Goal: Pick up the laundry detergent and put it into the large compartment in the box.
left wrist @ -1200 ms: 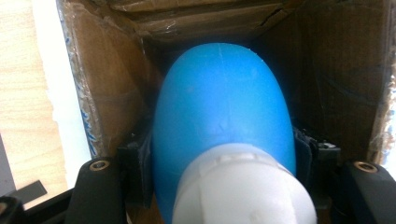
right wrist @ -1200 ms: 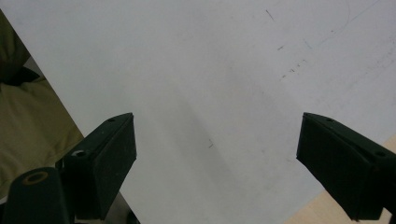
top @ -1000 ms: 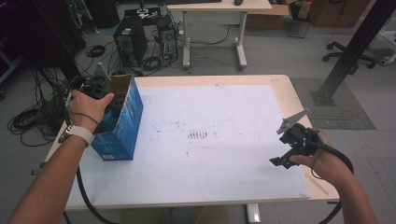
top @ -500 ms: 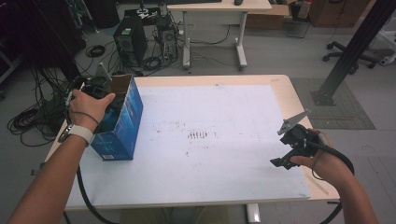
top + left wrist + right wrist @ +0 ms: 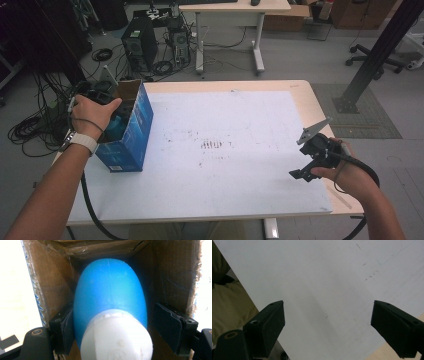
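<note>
at the table (image 5: 225,200) edge, left claw (image 5: 112,327) down inside the box (image 5: 131,135)

The left forearm entered the high view from 7 o'clock and reached up toward 11 o'clock, a watch on its wrist, the left hand (image 5: 92,112) wrapped over the left gripper (image 5: 113,332) with knuckles up. That gripper pointed downward; its jaws had just been opening and stood apart, one pad (image 5: 65,327) touching the thing between them, the other clear of it. The right forearm came in from 5 o'clock. The right hand (image 5: 345,172) held the right gripper (image 5: 307,167) low, aimed toward 9 o'clock, jaws spread wide with nothing between them.
</note>
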